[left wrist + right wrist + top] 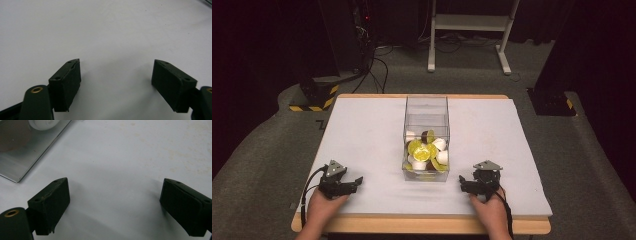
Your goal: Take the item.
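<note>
- Risk first: the clear box point(426, 137) at the centre of the high view looks light and rigid, so a gripper nudging a wall on the way in could slide or tip it across the smooth counter point(362, 135)
- Capsules point(426, 150) lie heaped in the near end of the box, white cups mixed with yellow-green foil lids and one dark one; rounded and loosely piled, they could roll out of a pinch or jam against each other
- Left gripper point(341, 184) at the lower left and right gripper point(477, 182) at the lower right both rest on the counter with jaws spread wide, nothing between them
- Counter surface reads as matte white, faintly stained in the right gripper view, where the box's glossy corner point(22, 152) sits at the upper left
</note>
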A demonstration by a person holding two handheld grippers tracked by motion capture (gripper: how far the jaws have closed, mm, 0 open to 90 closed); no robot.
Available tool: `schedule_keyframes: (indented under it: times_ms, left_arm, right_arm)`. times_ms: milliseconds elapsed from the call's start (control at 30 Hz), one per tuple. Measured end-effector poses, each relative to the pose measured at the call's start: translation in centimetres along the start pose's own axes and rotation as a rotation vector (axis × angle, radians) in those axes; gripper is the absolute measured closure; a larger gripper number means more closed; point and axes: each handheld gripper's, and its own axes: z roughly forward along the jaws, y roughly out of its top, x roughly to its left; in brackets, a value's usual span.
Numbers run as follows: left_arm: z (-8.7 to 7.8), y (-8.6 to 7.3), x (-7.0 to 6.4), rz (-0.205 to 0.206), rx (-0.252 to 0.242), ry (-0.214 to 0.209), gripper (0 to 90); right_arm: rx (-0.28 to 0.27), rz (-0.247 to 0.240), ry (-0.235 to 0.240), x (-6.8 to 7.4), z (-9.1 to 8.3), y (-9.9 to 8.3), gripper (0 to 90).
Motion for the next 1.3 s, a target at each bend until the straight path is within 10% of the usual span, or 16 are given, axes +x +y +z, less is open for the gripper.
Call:
schedule_keyframes:
  times_ms: [1300]
  left_arm:
    - [-1.0, 0.4, -2.2, -0.005, -0.038, -0.116, 21.0]
  right_arm:
    - [0.002, 0.0, -0.001, 0.0, 0.0, 0.0, 9.1]
